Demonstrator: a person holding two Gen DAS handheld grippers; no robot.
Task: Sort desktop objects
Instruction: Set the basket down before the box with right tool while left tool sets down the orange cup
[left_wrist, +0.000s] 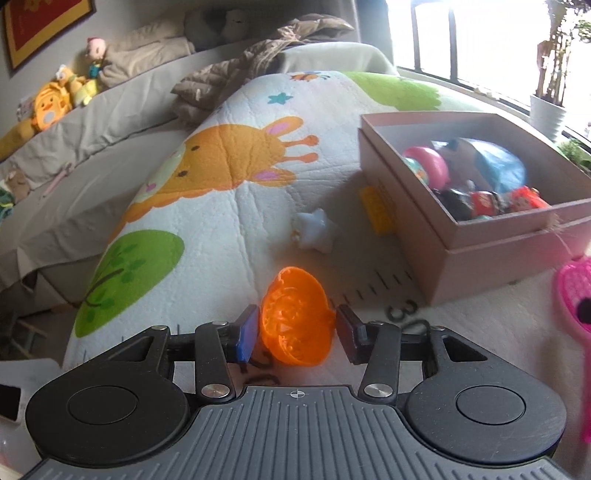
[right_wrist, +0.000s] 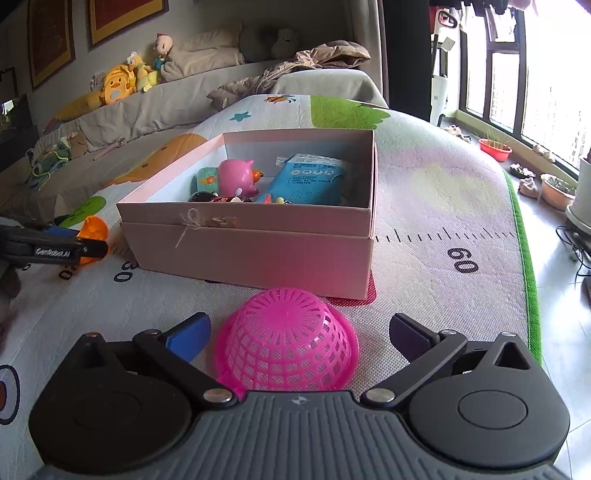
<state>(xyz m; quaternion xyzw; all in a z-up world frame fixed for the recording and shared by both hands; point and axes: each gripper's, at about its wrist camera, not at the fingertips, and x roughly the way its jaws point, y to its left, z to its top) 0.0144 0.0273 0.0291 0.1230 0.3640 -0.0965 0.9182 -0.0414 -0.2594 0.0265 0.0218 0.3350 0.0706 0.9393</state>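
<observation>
The pink basket (left_wrist: 576, 314) was cut off by the left view's right edge. Toys in the box (left_wrist: 491, 221) were blurred and partly hidden behind its wall. The yellow block (left_wrist: 376, 206) lay half concealed beside it.

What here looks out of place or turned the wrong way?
The pink basket lies upside down on the mat, dome up, between the open right tongs. The orange basket is tipped on its side between the left tongs. A yellow block sits outside the box, against its wall.
</observation>
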